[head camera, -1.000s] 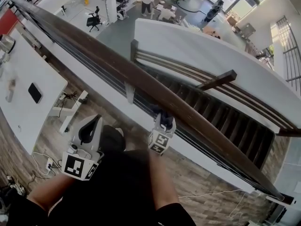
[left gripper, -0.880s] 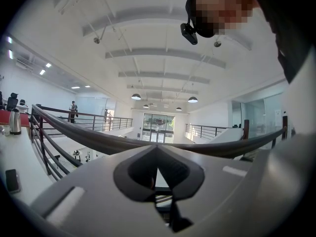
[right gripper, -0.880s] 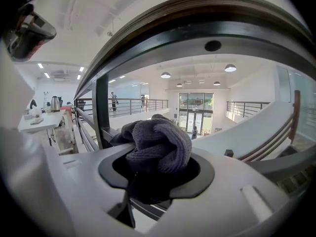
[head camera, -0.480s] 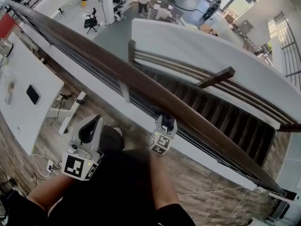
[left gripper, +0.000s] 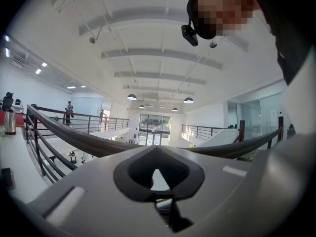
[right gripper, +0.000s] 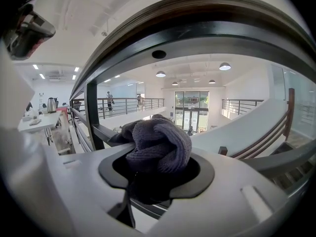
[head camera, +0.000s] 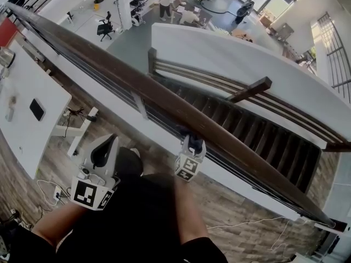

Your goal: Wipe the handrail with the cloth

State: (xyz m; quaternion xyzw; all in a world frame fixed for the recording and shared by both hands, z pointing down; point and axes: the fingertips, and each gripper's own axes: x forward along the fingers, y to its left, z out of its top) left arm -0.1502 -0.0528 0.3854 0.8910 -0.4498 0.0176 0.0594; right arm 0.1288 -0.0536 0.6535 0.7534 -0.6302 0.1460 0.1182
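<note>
A long dark wooden handrail (head camera: 137,84) runs from the upper left to the lower right over black bars. A dark grey knitted cloth (right gripper: 159,139) is bunched in my right gripper (right gripper: 158,154), which is shut on it. In the head view the cloth (head camera: 184,130) sits against the near underside of the rail, and the right gripper (head camera: 190,144) is just below the rail. The handrail (right gripper: 197,14) arches close overhead in the right gripper view. My left gripper (head camera: 104,147) hangs lower left, away from the rail, shut on nothing, and the left gripper (left gripper: 157,169) points upward.
A white table (head camera: 33,75) with a phone (head camera: 37,109) stands at the left. A rail post (head camera: 141,104) is left of the cloth. Beyond the rail a staircase (head camera: 263,136) drops to a lower floor with office chairs (head camera: 105,26) and people. Cables (head camera: 49,188) lie on the wooden floor.
The right gripper with the cloth has slid a little along the rail to the right, away from the post. The left gripper has stayed where it was.
</note>
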